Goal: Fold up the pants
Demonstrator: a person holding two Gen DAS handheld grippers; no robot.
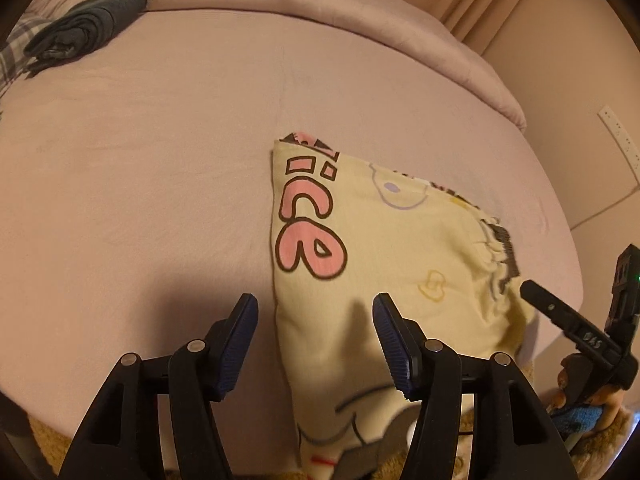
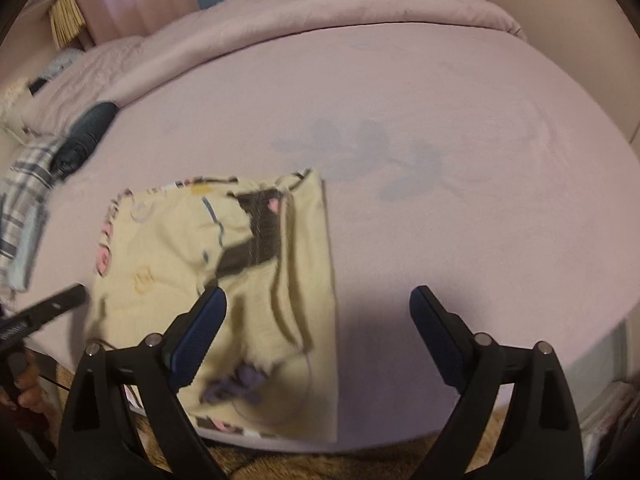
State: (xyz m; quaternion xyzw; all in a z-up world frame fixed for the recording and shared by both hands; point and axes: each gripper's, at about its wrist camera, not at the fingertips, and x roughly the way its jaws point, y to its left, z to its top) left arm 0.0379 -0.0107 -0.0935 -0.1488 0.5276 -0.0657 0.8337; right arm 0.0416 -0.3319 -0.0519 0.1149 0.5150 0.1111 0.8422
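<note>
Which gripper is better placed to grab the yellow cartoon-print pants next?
Left, probably. The left gripper is open astride the yellow cartoon-print pants' long edge; the right gripper is open mostly above bare sheet.

Pants [image 1: 384, 264] lie on the bed [image 1: 160, 160] near its front edge — dark clothes [image 1: 86, 30], perhaps rolled, well behind at left.

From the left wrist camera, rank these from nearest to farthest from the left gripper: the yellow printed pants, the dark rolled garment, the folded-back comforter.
From the left gripper:
1. Yellow printed pants, right under the fingers, slightly right.
2. Dark rolled garment, far left on the sheet.
3. Folded-back comforter, across the far end of the bed.
</note>
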